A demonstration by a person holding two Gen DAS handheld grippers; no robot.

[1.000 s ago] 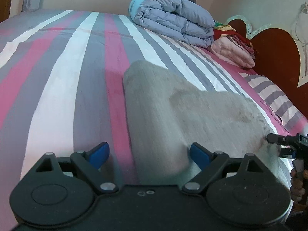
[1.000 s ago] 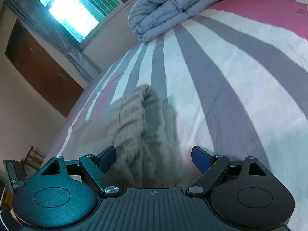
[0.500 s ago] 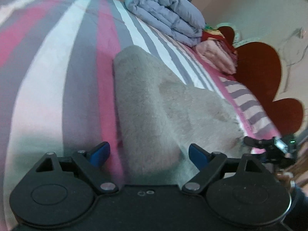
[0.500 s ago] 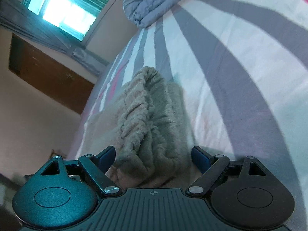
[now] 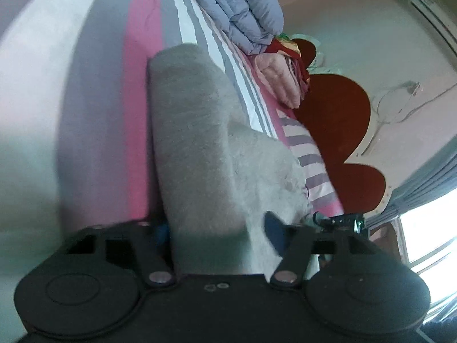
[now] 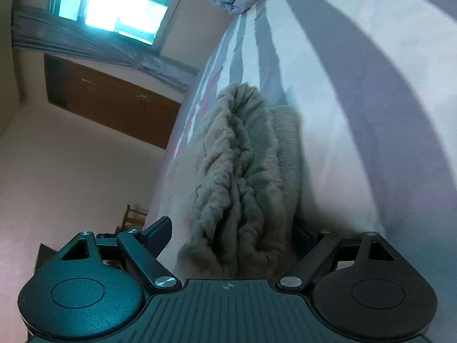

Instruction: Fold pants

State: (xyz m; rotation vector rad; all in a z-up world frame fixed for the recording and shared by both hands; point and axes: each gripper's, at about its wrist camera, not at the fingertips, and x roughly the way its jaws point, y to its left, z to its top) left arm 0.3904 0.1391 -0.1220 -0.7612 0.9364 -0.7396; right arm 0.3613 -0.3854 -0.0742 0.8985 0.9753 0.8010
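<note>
1. The fuzzy grey-beige fleece pants (image 5: 197, 148) lie on the pink, grey and white striped bedsheet (image 5: 108, 91), their near end between the blue-padded fingers of the left gripper (image 5: 220, 228), whose left pad is mostly hidden by cloth; the jaws are wide apart, and a grip cannot be told.
2. The right gripper (image 6: 231, 234) straddles the bunched waistband (image 6: 242, 177); its right pad is buried, jaws spread.
3. No writing is legible.
4. A folded lilac quilt (image 5: 242, 8), dark red scalloped headboard (image 5: 337, 120), brown door (image 6: 114, 105) and bright window (image 6: 120, 3) surround the bed.
</note>
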